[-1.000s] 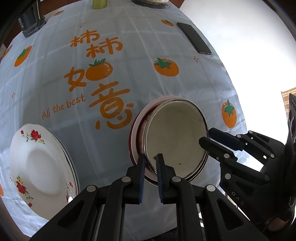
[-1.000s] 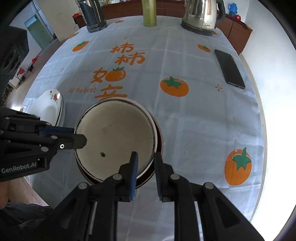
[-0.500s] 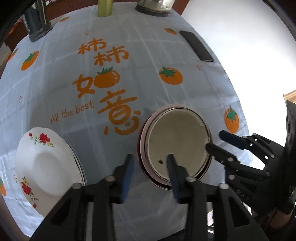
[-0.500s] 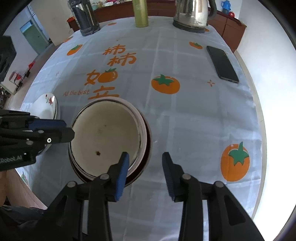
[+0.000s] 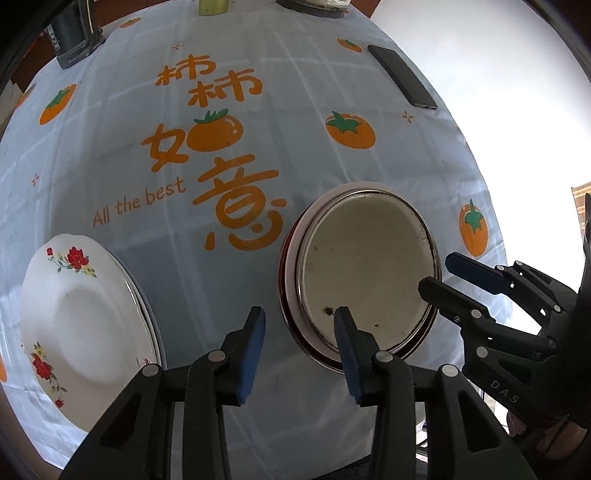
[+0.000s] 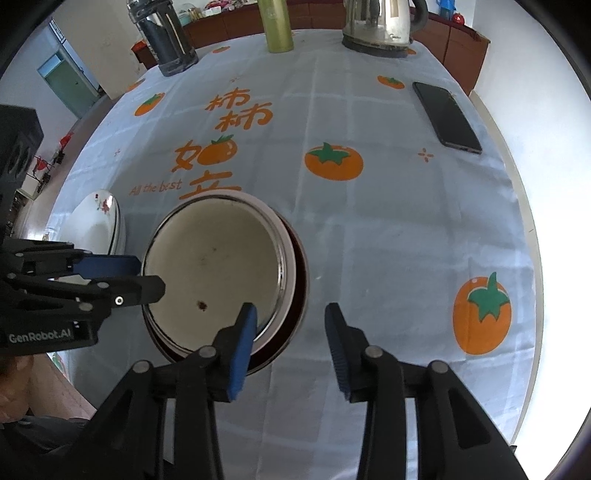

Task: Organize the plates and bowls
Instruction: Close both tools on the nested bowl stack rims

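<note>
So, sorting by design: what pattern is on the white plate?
Red flowers with green leaves on the white plate; left wrist view.

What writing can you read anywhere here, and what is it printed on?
"柿柿如意": large orange characters on the tablecloth.
"All the best": orange script on the same cloth.
"GenRobot.AI": white lettering on the left hand-held gripper.
"DAS": faint letters on the right hand-held gripper.
Kettle logo: too small.

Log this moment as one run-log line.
left gripper: open, empty | right gripper: open, empty | metal bowl: nested in bowl stack, on tablecloth | floral plates: beside stack
</note>
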A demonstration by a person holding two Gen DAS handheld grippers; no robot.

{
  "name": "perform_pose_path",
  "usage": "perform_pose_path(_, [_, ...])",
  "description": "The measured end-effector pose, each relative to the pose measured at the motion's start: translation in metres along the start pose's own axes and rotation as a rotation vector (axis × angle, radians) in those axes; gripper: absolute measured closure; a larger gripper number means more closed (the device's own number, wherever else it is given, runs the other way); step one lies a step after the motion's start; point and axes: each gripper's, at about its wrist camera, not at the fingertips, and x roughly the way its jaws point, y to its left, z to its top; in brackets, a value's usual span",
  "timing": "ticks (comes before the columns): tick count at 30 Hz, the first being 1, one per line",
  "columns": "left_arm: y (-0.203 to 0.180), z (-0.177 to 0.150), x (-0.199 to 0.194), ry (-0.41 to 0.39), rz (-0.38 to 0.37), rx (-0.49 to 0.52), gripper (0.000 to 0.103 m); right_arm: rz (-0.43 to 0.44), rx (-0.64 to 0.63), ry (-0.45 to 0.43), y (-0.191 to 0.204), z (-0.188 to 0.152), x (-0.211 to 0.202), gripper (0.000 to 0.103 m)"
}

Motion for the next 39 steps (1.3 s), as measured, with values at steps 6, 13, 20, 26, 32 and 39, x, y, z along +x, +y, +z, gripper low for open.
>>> perform_pose_path(6, [-0.0011, -0.0007, 0.0017, 0.003, -0.003, 0.003, 0.061, 0.012, 0.005, 0.011, 0.0039, -0.0014, 0.0047, 0.065])
perform_pose_path(13, [-0.0003, -0.0022, 0.0035, 0.015, -0.022, -0.005, 0.063, 0.022, 0.012, 0.019, 0.0052, -0.0024, 0.0070, 0.071])
perform_pose_path(20, [-0.0018, -0.0024, 0.0032, 0.011, -0.026, -0.008, 0.069, 0.028, 0.025, 0.022, 0.0054, -0.0044, 0.0068, 0.072])
perform_pose_path(26, [-0.0033, -0.0030, 0.0041, 0.013, -0.007, -0.002, 0.071, 0.025, 0.032, 0.011, 0.0043, -0.0047, 0.0049, 0.077])
perform_pose_path(32, [0.0008, -0.0031, 0.0046, 0.031, -0.022, -0.030, 0.071, 0.029, 0.042, 0.010, 0.0035, -0.0049, 0.0039, 0.078])
perform_pose_path(39, [0.0012, -0.0057, 0.0012, 0.044, -0.042, -0.042, 0.072, 0.028, 0.053, 0.010, 0.0017, -0.0042, 0.0019, 0.080])
